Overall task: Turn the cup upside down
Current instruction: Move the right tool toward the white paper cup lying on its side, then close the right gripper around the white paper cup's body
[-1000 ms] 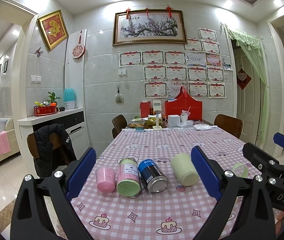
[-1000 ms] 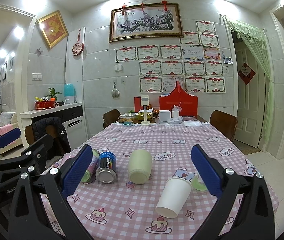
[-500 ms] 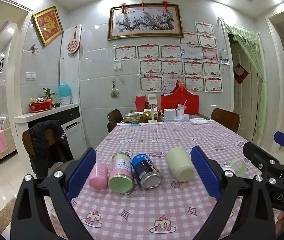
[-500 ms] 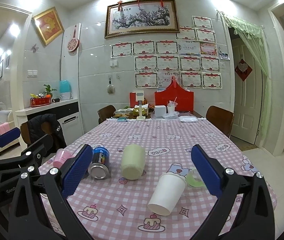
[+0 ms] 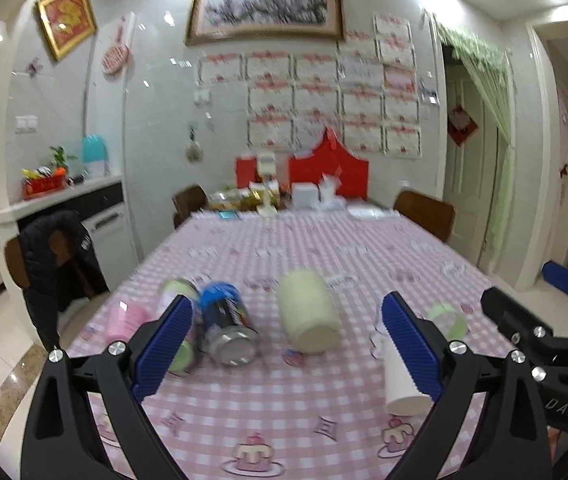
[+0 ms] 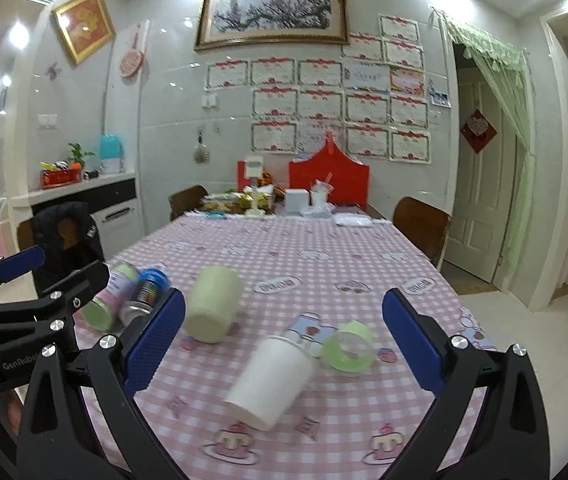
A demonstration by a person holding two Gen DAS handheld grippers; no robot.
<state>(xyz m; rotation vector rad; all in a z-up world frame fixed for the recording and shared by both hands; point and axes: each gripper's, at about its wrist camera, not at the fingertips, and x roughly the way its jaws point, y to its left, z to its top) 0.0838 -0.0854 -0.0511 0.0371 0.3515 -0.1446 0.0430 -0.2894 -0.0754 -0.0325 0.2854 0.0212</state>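
Right wrist view: pink-checked surface (image 6: 324, 248), then right tool (image 6: 284, 340) w/ fingers wide apart, gripping nothing; left tool (image 5: 286, 342) likewise apart. White cup (image 6: 269, 382) lies on its side betw. right tool's fingers, mouth toward camera, green tape ring (image 6: 348, 346) just beside.

Both hand-held grippers, left (image 5: 288, 340) and right (image 6: 284, 332), hover side by side, jaws spread wide.

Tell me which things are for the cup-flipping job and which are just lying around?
For the job:
- white paper cup, lying on its side
- right hand-held gripper, open
- left hand-held gripper, open

Just lying about:
- pale green cup
- blue can
- pink cup
- green tape roll
- green-capped jar
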